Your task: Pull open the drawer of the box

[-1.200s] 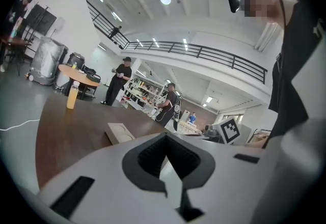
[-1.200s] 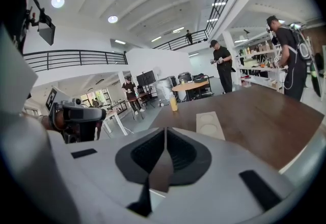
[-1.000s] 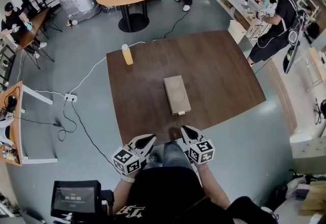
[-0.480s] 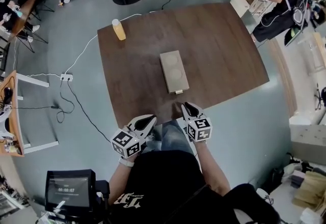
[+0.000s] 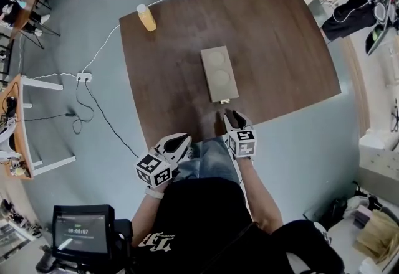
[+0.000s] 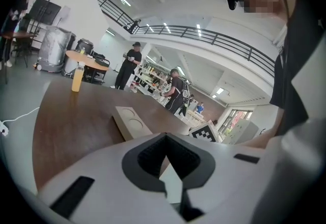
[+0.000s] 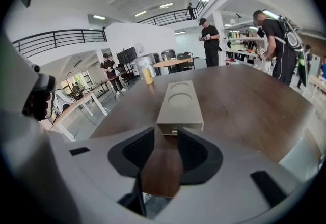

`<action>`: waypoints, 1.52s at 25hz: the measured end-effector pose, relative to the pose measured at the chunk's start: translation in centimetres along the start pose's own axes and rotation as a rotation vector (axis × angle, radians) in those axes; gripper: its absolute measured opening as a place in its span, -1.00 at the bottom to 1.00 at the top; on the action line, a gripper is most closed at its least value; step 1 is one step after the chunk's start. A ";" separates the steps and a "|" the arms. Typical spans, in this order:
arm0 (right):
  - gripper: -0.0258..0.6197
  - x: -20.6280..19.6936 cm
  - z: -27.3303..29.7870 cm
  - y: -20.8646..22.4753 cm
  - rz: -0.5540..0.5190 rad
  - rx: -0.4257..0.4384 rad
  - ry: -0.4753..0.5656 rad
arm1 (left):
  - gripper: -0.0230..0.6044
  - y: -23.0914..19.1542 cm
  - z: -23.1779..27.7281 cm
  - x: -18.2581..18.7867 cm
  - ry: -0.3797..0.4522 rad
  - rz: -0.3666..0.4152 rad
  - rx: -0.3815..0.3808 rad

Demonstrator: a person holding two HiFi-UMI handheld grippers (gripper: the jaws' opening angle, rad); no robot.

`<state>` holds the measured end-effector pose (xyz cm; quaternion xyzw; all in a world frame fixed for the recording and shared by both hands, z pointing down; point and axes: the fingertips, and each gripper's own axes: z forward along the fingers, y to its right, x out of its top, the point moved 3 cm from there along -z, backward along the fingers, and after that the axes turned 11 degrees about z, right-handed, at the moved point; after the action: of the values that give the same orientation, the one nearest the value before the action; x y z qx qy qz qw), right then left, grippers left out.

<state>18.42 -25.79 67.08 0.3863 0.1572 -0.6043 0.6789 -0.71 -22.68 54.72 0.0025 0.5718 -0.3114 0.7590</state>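
Centrally, box (image 5: 219, 73) on table (image 5: 280, 48), drawer (image 7: 183, 127) shut, orange bottle (image 5: 146, 17) well apart

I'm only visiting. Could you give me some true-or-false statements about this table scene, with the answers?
1. The box lies on the brown table. True.
2. The box stands pulled open. False: its drawer is shut.
3. A yellow bottle stands near the table's far corner. True.
4. The right claw grips something. False: it hangs short of the box, jaws opening, nothing between them.
5. The left claw touches the box. False: it hangs off the table.
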 end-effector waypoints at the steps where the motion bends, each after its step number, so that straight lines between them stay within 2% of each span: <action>1: -0.57 -0.2 0.6 0.2 -0.007 -0.003 -0.012 | -0.93 -0.3 -0.1 -0.1 -0.005 -0.004 0.006; 5: -0.47 -0.6 2.4 0.6 -0.036 -0.028 -0.052 | -0.93 -1.5 -0.5 -0.6 -0.024 -0.023 0.034; 14: -0.46 -1.5 5.4 2.0 -0.003 -0.113 -0.142 | -0.93 -3.3 -0.5 -1.4 -0.069 -0.046 0.056; 17: -0.35 -1.9 6.7 2.7 0.012 -0.141 -0.167 | -0.93 -4.0 -0.4 -1.4 -0.077 -0.049 0.065; 27: -0.35 -2.3 9.7 3.5 0.056 -0.183 -0.223 | -0.93 -6.1 -0.3 -0.7 -0.080 -0.066 0.077; 38: -0.39 -2.3 10.3 3.4 0.027 -0.233 -0.233 | -0.93 -5.7 -0.4 -1.0 -0.082 -0.061 0.053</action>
<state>18.47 -31.62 76.46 0.2343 0.1413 -0.6137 0.7406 -3.97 -26.68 57.49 -0.0078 0.5315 -0.3494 0.7716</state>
